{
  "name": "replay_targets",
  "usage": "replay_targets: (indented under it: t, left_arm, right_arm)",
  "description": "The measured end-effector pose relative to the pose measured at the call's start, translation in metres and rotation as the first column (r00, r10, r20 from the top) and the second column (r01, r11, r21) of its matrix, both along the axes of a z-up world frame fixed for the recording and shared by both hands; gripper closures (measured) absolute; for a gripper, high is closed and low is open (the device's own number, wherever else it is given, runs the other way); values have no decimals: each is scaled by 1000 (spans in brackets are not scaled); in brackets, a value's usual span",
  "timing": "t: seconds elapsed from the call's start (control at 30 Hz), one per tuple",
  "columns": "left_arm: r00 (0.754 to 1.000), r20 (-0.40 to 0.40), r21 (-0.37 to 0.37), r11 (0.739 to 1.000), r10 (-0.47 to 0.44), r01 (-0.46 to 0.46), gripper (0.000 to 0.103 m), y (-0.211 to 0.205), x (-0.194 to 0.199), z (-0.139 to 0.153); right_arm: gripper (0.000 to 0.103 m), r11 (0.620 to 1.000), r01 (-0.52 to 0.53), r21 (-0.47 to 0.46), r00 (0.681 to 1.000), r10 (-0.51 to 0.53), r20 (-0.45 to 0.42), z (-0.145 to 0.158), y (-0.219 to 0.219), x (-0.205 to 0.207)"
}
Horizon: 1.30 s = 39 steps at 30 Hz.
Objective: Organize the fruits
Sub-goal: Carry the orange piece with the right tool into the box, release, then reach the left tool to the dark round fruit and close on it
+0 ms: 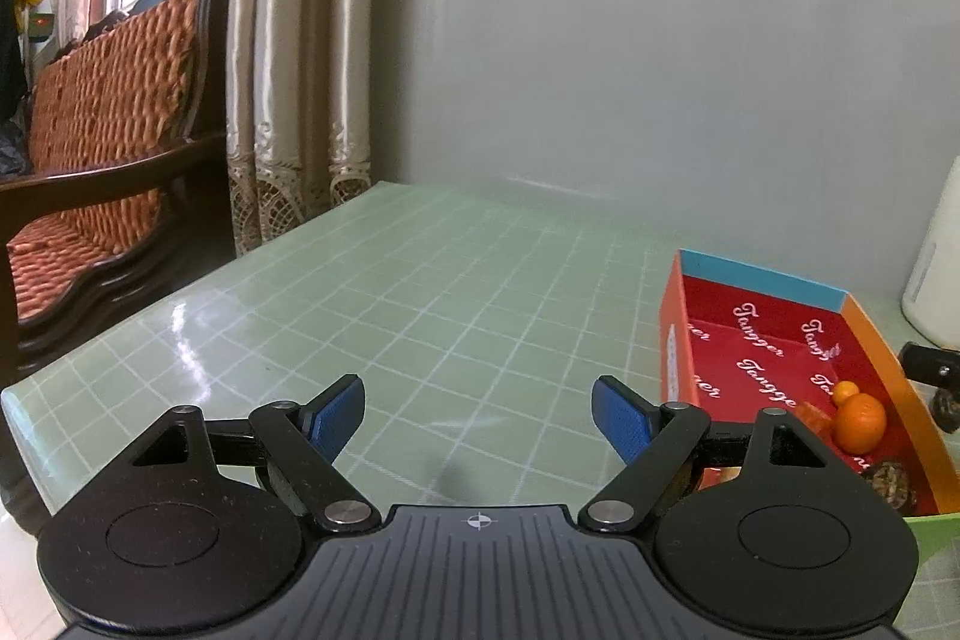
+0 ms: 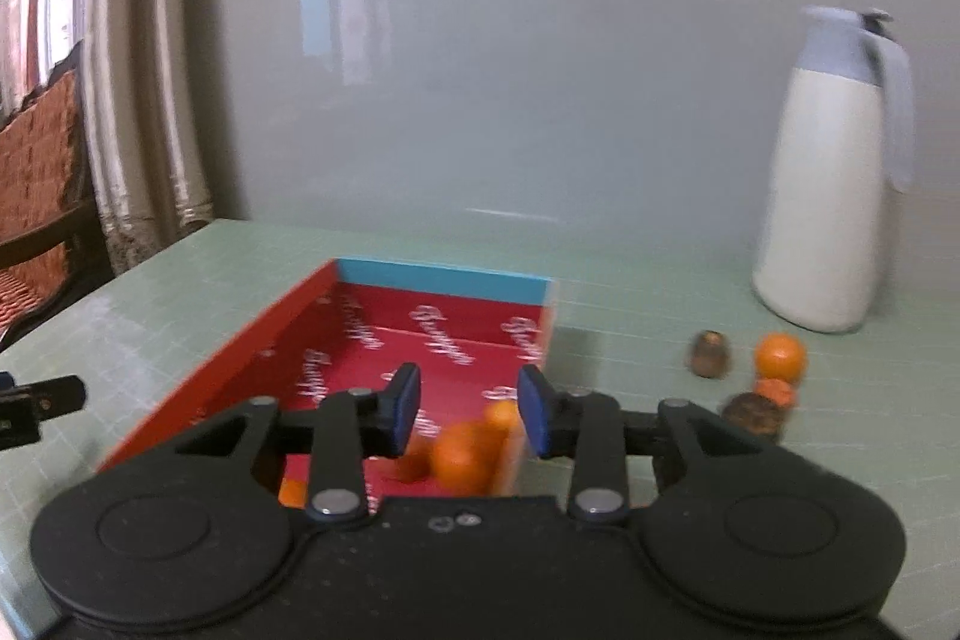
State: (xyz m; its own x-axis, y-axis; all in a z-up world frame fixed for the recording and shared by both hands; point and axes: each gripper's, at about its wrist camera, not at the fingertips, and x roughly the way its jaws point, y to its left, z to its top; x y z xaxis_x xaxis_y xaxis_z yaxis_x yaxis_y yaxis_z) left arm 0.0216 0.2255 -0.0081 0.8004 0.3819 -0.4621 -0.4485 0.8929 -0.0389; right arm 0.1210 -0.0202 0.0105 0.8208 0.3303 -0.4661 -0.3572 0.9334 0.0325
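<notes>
A shallow red box (image 2: 384, 340) with a blue far wall lies on the green grid table; it also shows in the left wrist view (image 1: 774, 340). Orange fruits (image 2: 465, 451) lie at its near end, seen too in the left wrist view (image 1: 859, 421) beside a brown fruit (image 1: 891, 481). On the table right of the box lie an orange fruit (image 2: 779, 355) and two brown fruits (image 2: 710, 353). My right gripper (image 2: 468, 412) is open and empty above the box's near end. My left gripper (image 1: 478, 418) is open and empty over bare table, left of the box.
A white thermos jug (image 2: 828, 184) stands at the back right of the table near the wall. The table's left edge (image 1: 150, 304) borders a wooden sofa (image 1: 102, 148) and curtains. The view from the right wrist is motion-blurred.
</notes>
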Motion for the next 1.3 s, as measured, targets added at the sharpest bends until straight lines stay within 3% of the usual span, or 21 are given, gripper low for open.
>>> replay_targets:
  t: [0.13,0.3,0.5,0.77,1.03,1.3]
  left_arm:
    - [1000,4,-1,1000,-14,14,20,-10,3,2]
    - [999,20,33,999,-32,31,4,-32,8,7]
    - [996,16,57,995,-84,83,2,-64,19,10]
    - [986,-2,171,971,-170,167,0,-120,34,15]
    - [961,63,102,960,-269,262,0,-161,46,22]
    - [927,59,110,925,-371,363,0,-220,63,20]
  right_arm:
    - [68,999,47,19,999,-47,-9,2,-26,4]
    - [66,995,95,34,995,-94,-13,4,-58,4]
    - [65,985,167,47,986,-167,3,8,-98,4]
    - [63,955,283,84,959,-283,-10,9,-161,6]
    - [62,936,341,87,940,-341,-10,7,-203,0]
    - [61,899,431,76,902,-431,-22,0,-251,-4]
